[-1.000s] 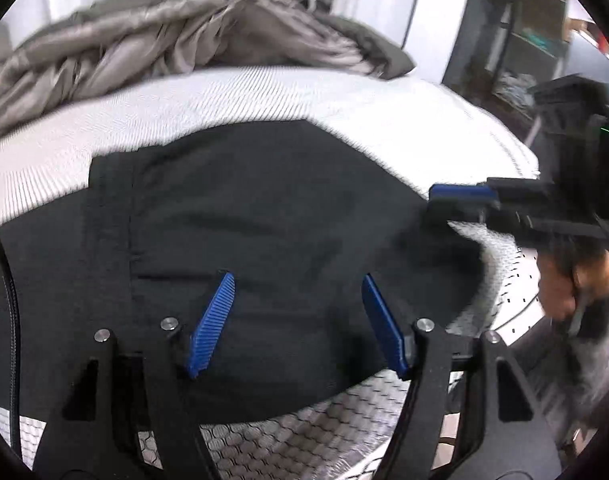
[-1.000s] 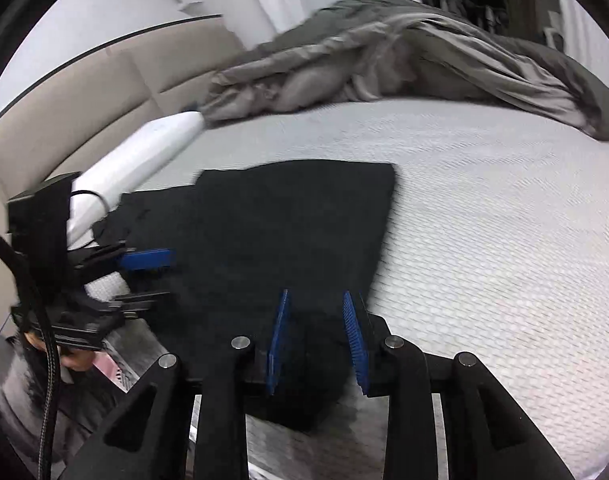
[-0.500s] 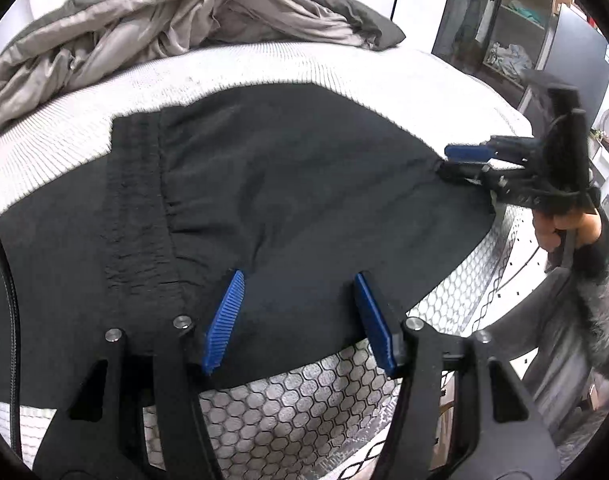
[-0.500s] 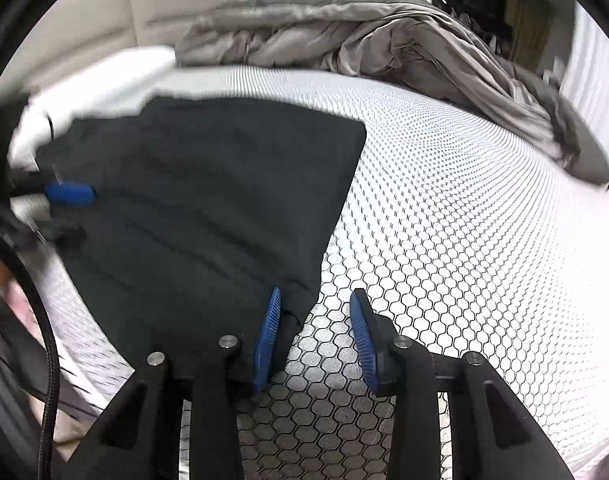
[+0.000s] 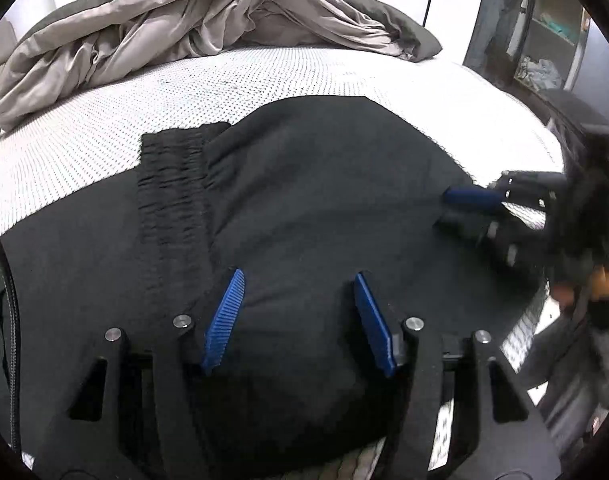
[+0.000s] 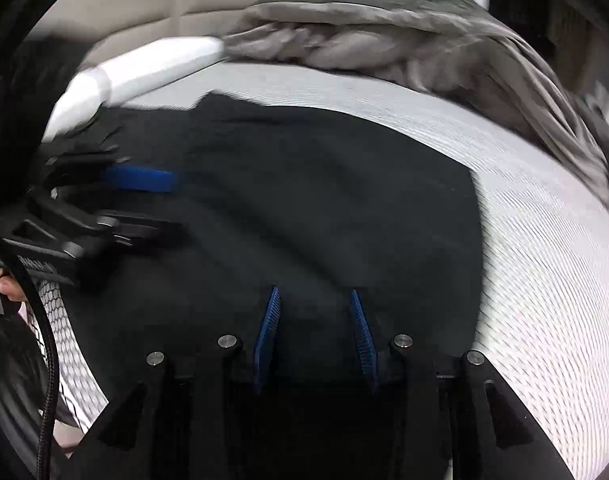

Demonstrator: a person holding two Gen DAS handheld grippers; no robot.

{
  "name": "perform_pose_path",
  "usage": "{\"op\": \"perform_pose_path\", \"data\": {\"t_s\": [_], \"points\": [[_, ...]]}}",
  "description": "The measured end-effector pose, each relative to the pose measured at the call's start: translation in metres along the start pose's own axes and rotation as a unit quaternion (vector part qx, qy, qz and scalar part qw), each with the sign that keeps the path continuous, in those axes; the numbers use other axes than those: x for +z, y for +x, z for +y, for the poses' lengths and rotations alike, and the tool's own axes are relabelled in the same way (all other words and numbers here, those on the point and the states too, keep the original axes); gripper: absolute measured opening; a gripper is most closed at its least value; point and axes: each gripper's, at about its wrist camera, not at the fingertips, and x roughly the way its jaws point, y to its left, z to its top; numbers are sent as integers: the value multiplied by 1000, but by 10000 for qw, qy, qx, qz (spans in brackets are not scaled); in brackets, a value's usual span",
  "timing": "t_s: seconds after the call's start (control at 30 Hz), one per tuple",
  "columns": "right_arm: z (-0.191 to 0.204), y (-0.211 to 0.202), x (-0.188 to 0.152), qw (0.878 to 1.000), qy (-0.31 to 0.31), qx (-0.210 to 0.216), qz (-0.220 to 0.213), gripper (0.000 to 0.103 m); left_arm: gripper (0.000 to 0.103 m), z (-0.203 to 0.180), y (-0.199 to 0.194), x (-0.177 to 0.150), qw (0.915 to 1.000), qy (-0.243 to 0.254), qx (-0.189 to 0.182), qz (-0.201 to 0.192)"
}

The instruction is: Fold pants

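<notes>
Change: both grippers now lower over the pants [image 5: 312, 208]; left jaws narrowed, right widened.
Left gripper [image 5: 298, 312]: apart, gripping nothing.
Right gripper [image 6: 316, 332]: apart, cloth beneath.
Duvet [image 5: 192, 20]: 12 o'clock.

Black claw [image 5: 298, 308] frames with ribbed blue pads [image 5: 224, 322], silver screws [image 5: 113, 335], braided cable [image 6: 44, 340].

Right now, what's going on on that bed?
A person is folding black pants spread on the mattress, a gripper in each hand. The left gripper and right gripper both sit over the fabric with jaws apart, gripping nothing. Left has just narrowed a little, right has opened a little. A rumpled duvet lies behind.
</notes>
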Motion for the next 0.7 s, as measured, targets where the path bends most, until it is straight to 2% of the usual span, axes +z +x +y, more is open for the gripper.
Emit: {"op": "perform_pose_path", "data": {"t_s": [0.07, 0.13, 0.23, 0.3, 0.4, 0.47, 0.5, 0.53, 0.6, 0.7], "points": [[-25, -10, -10, 9994, 325, 93, -57, 35, 56, 1, -6, -6, 10000, -10, 45, -36], [-31, -19, -15, 9986, 443, 254, -160, 35, 56, -1, -13, -7, 9997, -70, 243, -1], [-25, -32, -5, 9975, 485, 227, -453, 36, 56, -1, -28, 2, 9993, -300, -1, -226], [-12, -29, 9, 9973, 407, 334, -507, 37, 56, -7, -29, 18, 9990, -254, -49, -368], [12, -6, 30, 9986, 110, 360, -376, 37, 56, -11, -5, 39, 9996, -112, 99, -227], [22, 21, 40, 9992, 20, 411, 4, 37, 56, -2, 17, 44, 9990, -237, 372, 62], [23, 33, 41, 9993, 25, 361, 138, 38, 56, 7, 27, 43, 9984, -412, 344, 192], [22, 44, 39, 9992, 25, 265, 303, 37, 54, 16, 31, 40, 9979, -606, 130, 204], [8, 45, 30, 9992, 103, 222, 313, 37, 49, 26, 25, 36, 9970, -751, -133, 92], [-24, 31, 18, 9978, 315, -466, 352, 37, 48, 28, 13, 27, 9975, -697, -139, 15]]}}
